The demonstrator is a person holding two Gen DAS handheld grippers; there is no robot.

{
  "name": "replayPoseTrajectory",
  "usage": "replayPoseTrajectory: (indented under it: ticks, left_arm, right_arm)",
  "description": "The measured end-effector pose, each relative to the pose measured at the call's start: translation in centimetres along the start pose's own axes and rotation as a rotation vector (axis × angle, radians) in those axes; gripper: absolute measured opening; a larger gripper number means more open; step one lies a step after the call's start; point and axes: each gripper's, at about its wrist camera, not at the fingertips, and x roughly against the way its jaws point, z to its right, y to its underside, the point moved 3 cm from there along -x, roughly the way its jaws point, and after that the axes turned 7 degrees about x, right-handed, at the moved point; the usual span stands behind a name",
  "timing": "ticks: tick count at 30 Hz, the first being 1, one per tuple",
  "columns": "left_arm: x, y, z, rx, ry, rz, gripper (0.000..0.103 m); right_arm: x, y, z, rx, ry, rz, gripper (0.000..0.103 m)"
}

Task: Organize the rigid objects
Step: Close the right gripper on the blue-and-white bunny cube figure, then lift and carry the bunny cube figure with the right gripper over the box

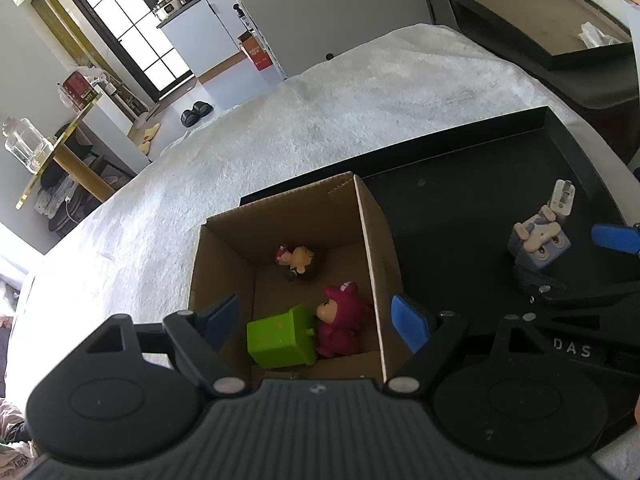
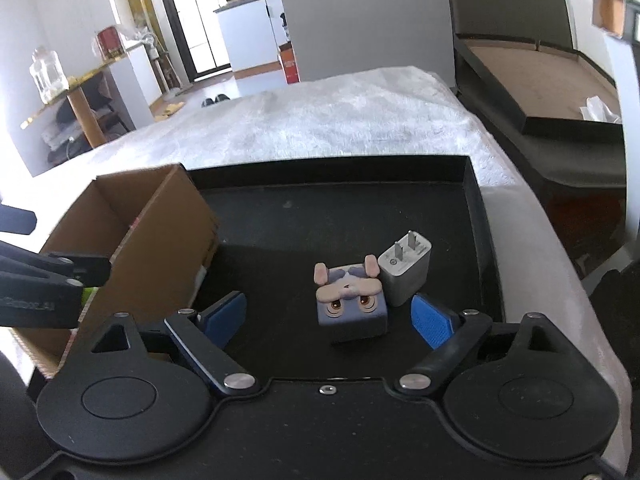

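Observation:
An open cardboard box stands on a black tray. In it lie a green cube toy, a magenta bear figure and a small brown-haired figure. My left gripper is open above the box and holds nothing. In the right wrist view a blue rabbit cube toy and a white charger plug stand side by side on the tray. My right gripper is open, its fingers on either side of the rabbit cube, apart from it. The box is to its left.
The tray lies on a white fluffy cover over a table. A black sofa frame stands at the right. A glass-topped side table with a jar and kitchen cabinets are far behind.

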Motion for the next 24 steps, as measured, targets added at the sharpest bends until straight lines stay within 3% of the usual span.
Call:
replayPoseTrajectory:
  ticks: [7,10,12,24]
  left_arm:
    - [-1.1,-0.3,-0.1,0.0,0.001,-0.014,0.082]
    - [-1.0,-0.2,-0.1,0.002,0.0,-0.012,0.082]
    - [-0.9,-0.1,-0.1,0.007,0.0,-0.012,0.082]
    - [-0.3,0.9,-0.4,0.018,0.013,-0.013,0.082]
  right_arm:
    - [-1.7,0.3,0.2,-0.003,0.034,-0.023,0.087]
    - [-2.5,0.8,0.0,0.003,0.031,-0.045,0.067]
    - [-2.5,1.1,-0.2,0.019,0.05,-0.056,0.045]
    - [-0.3,3.2,-0.2,0.015,0.042,-0.082,0.044]
